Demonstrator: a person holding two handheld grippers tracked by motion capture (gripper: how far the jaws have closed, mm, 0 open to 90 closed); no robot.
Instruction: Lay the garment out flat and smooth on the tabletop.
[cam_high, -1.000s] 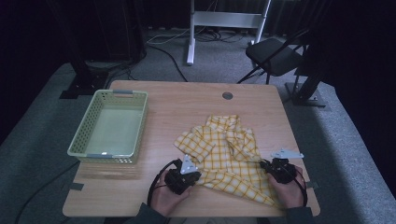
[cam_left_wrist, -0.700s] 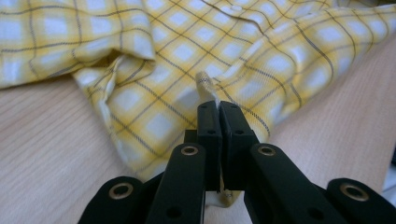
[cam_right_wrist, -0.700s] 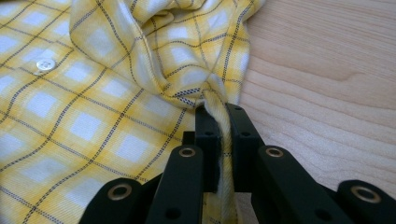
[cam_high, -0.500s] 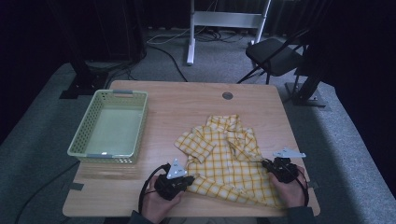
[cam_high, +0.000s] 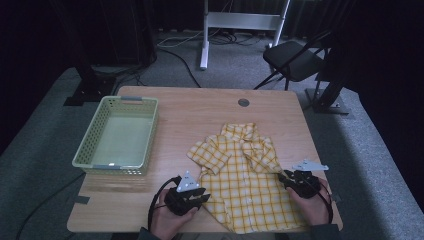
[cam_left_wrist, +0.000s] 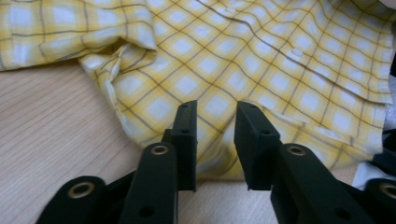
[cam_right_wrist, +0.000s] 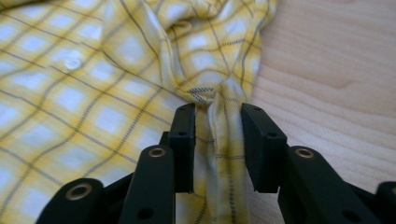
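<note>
A yellow checked shirt (cam_high: 240, 170) lies spread on the wooden table (cam_high: 200, 110), collar toward the far side and hem at the front edge. My left gripper (cam_high: 202, 196) is at the shirt's front-left hem. In the left gripper view its jaws (cam_left_wrist: 215, 140) stand a narrow gap apart with the shirt (cam_left_wrist: 280, 56) fabric between them. My right gripper (cam_high: 285, 177) is at the shirt's right edge. In the right gripper view its jaws (cam_right_wrist: 217, 144) pinch a bunched fold of the shirt (cam_right_wrist: 70, 93).
A pale green mesh basket (cam_high: 82, 160) stands empty on the table's left side. A round grommet (cam_high: 243, 102) sits near the far edge. Beyond the table are a black chair (cam_high: 295, 60), stand legs and floor cables.
The shirt went from a crumpled heap to lying spread flat, drawn toward the front edge. My left gripper moved back and left along the hem; the right one barely shifted.
</note>
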